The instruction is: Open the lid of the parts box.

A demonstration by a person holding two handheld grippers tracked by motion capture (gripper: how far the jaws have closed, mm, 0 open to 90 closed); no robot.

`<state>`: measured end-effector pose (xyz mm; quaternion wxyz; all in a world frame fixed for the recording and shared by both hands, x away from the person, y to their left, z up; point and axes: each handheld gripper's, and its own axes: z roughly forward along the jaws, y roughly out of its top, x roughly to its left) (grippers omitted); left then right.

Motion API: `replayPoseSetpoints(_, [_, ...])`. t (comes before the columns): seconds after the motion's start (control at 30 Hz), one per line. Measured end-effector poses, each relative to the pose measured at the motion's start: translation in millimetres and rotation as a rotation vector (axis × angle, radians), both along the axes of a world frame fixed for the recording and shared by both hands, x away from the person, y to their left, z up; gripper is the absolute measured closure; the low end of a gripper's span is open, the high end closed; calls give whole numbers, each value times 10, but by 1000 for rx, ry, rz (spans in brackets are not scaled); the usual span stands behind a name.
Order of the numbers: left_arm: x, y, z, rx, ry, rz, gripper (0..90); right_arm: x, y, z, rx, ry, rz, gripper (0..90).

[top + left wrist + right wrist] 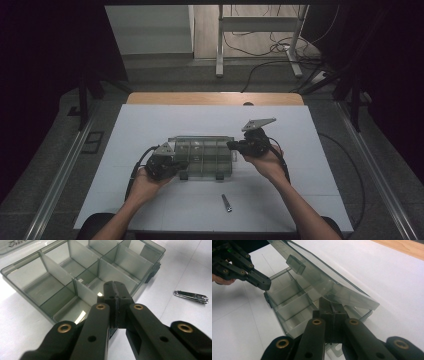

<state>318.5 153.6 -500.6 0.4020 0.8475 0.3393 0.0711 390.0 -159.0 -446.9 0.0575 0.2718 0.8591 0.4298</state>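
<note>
Resting on the white counter, the box lies between both grippers. Left gripper has its jaws fully closed on nothing, tips above the box's near compartment. Right gripper has its jaws closed, tips under the raised lid.

We see our right gripper's black jaws pressed together at the near corner of the smoky translucent plastic compartment box, under its raised lid (tilted up). The left gripper sits over the box's far end, on the white tabletop.
</note>
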Motion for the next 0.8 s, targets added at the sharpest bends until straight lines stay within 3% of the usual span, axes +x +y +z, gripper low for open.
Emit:
replayPoseSetpoints(0.1, [10,-36,-15,6,2,-4,897,17,9,5,-3,-5,1,892])
replayPoseSetpoints(0.2, [10,-88,-62,40,3,-15,897,34,17,10,0,-10,-3,893])
replayPoseSetpoints(0.37, [5,-86,-71,37,-1,-15,897,58,17,6,1,-12,-7,893])
replayPoseSetpoints(0.53, [-19,-113,-88,54,-33,-25,898,98,10,11,5,-18,-17,892])
replayPoseSetpoints(0.8, [-22,-105,-100,45,-36,-27,898,171,28,4,9,-25,-26,893])
